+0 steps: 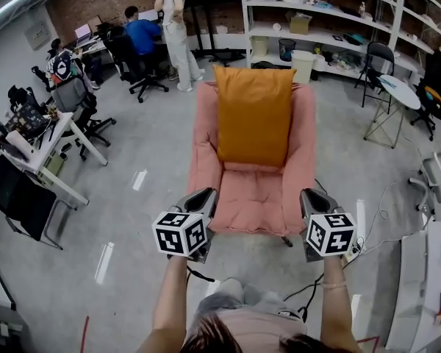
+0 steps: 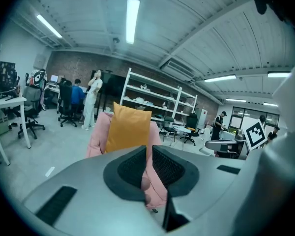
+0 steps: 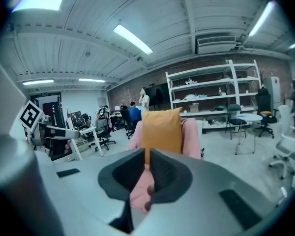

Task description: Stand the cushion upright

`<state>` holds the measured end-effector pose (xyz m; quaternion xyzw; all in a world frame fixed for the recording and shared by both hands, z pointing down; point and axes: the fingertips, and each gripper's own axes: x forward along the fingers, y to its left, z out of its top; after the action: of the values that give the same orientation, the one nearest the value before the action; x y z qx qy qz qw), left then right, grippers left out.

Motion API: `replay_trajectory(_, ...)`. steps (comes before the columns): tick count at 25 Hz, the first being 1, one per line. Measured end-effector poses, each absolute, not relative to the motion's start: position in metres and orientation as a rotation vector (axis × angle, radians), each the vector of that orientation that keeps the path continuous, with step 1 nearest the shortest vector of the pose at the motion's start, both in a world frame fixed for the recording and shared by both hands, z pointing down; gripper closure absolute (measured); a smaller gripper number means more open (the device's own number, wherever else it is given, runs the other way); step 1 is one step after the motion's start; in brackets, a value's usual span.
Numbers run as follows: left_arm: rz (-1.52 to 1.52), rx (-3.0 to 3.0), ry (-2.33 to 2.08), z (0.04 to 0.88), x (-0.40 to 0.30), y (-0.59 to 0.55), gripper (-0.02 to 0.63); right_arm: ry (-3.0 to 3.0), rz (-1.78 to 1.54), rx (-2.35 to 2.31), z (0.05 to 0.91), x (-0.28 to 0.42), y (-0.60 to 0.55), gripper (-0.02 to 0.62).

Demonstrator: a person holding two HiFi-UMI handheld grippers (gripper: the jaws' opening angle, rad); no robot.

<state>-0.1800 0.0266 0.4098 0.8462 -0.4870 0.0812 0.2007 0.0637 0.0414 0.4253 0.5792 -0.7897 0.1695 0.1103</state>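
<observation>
While the orange cushion (image 1: 254,116) stands up tall on the pink chair (image 1: 250,201), both tools wait at the front of the seat. The cushion sits at the back edge of the seat and leans on the chair's back. It is in the middle, with pink showing on each side. Its top corners stick up a little over the top of the chair.

The left gripper (image 1: 206,195) is by the front left corner of the seat. Its two jaws are pressed almost together, with only a thin slit between them. Nothing is pinched in them; only the pink chair shows through the slit, farther off. The right gripper (image 1: 312,197) is by the front right corner of the seat. Its jaws are squeezed close in the same way and hold nothing. Both tools are well apart from the cushion.

The chair stands on a grey floor (image 1: 147,219). White shelves (image 1: 331,20) are behind it on the right. On the left are desks (image 1: 51,160) and black office chairs (image 1: 132,57), and some people stand and sit far back.
</observation>
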Motion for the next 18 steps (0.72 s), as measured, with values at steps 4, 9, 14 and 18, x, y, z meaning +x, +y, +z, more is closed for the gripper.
replay_trajectory(4,0.241,2.374,-1.369,0.403,-0.182,0.043,0.569,-2.339,0.479,1.709,0.419,0.052,0.058,0.559)
replay_trajectory(9,0.257,2.385,-1.364,0.401,-0.188,0.061,0.572,-2.350,0.456,1.722,0.411,0.041,0.071,0.565)
replay_trajectory(14,0.241,2.384,-1.361,0.399,-0.193,0.077,0.572,-2.365,0.437,1.745,0.401,0.035,0.093,0.568)
replay_trajectory(18,0.222,2.397,-1.351,0.396,-0.198,0.099,0.576,-2.377,0.411,1.760,0.391,0.026,0.119,0.569)
